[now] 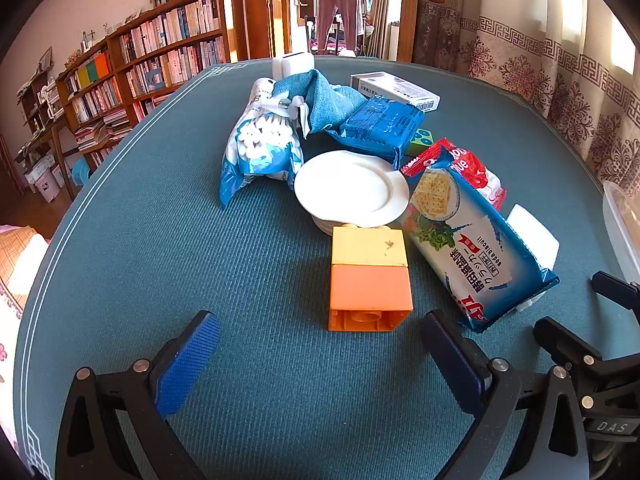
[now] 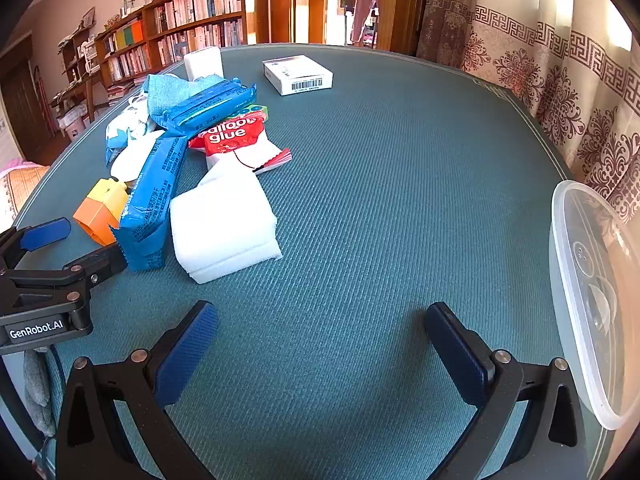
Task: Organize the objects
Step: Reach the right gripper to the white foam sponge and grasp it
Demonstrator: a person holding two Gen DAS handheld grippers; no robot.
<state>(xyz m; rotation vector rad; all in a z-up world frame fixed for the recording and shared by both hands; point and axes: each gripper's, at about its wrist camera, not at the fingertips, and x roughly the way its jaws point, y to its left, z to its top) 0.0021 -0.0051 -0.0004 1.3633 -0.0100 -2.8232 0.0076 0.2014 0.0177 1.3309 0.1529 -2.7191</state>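
Hovering above the teal tabletop [image 1: 120,264], the left tongs [image 1: 320,344] are spread to their widest with nothing held between the blue pads, and the right tongs [image 2: 320,336] are likewise fully spread and empty over bare cloth. Just ahead of the left tongs lies a toy block [image 1: 370,276], yellow half beyond orange, its hollow underside turned toward them; it is judged light, rigid and easily pinched across its flat sides. Beyond it a white plate [image 1: 352,188] is found, hard, smooth and breakable, best taken at the rim. To the right of the block a soda biscuit packet [image 1: 472,248] is seen, its crinkly film likely slippery and its contents crushable, so a gentle hold across the middle is advised. Ahead and left of the right tongs a white sponge stack [image 2: 224,224] rests, soft and compressible. A clear plastic container [image 2: 588,288] stands just right of the right tongs, probably the destination.
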